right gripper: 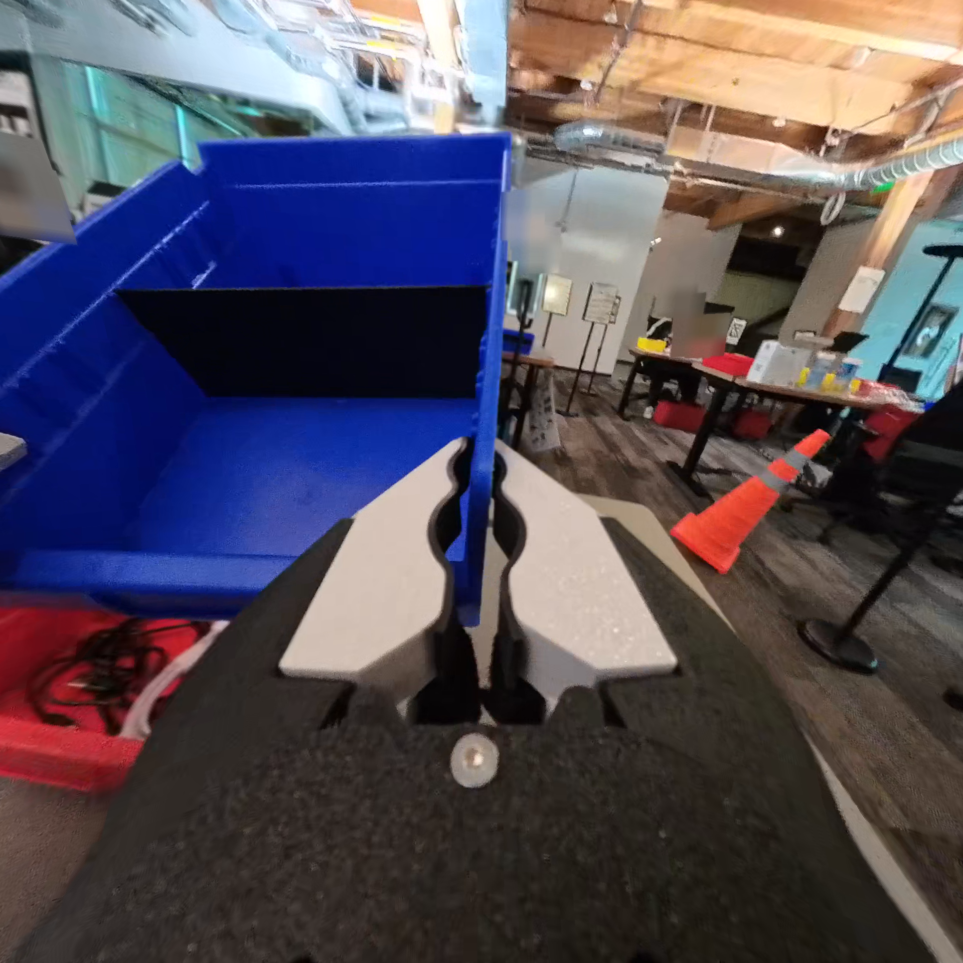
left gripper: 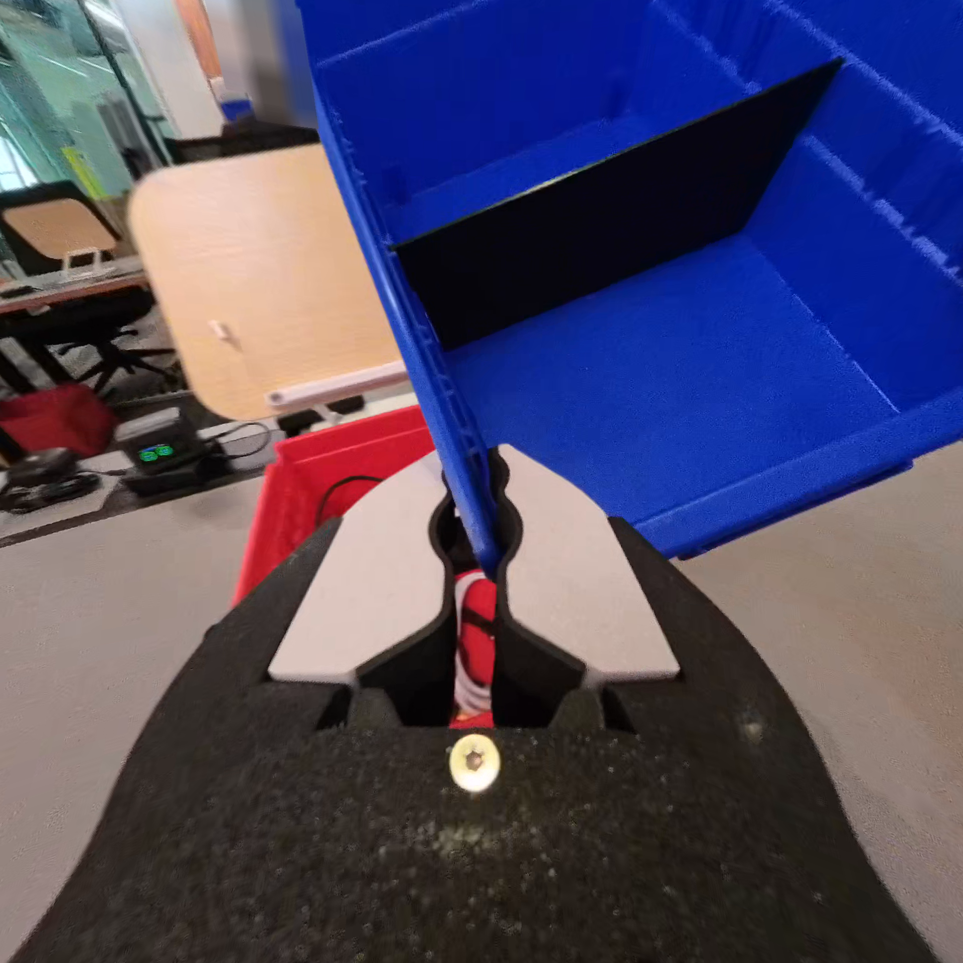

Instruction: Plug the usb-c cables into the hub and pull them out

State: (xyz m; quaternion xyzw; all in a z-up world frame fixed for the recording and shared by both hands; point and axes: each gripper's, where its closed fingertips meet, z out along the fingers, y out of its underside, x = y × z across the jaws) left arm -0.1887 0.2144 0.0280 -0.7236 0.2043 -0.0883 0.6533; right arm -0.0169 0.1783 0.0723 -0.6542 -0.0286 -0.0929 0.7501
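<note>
While both of my claws are pinched on opposite side walls of the blue bin (left gripper: 677, 391), no cable work is under way; I judge this a handling step, lifting or tipping the bin, outside the plugging itself. My left claw (left gripper: 477, 516) is closed almost fully on the bin's left wall, and my right claw (right gripper: 479, 516) is clamped the same way on the right wall. The bin hangs tilted above the grey bench (left gripper: 104, 625), its near compartment bare in front of a black divider (left gripper: 599, 250).

Dark cables (right gripper: 99, 672) lie tangled in a red bin (right gripper: 57, 750) just below the blue one, with a white cable beside them. I cannot tell whether they are the usb-c cables, and I see no hub.

Next, I think, the blue bin must be set down level and both claws released before either can reach for a cable. The thin walls could slip in so narrow a pinch.
</note>
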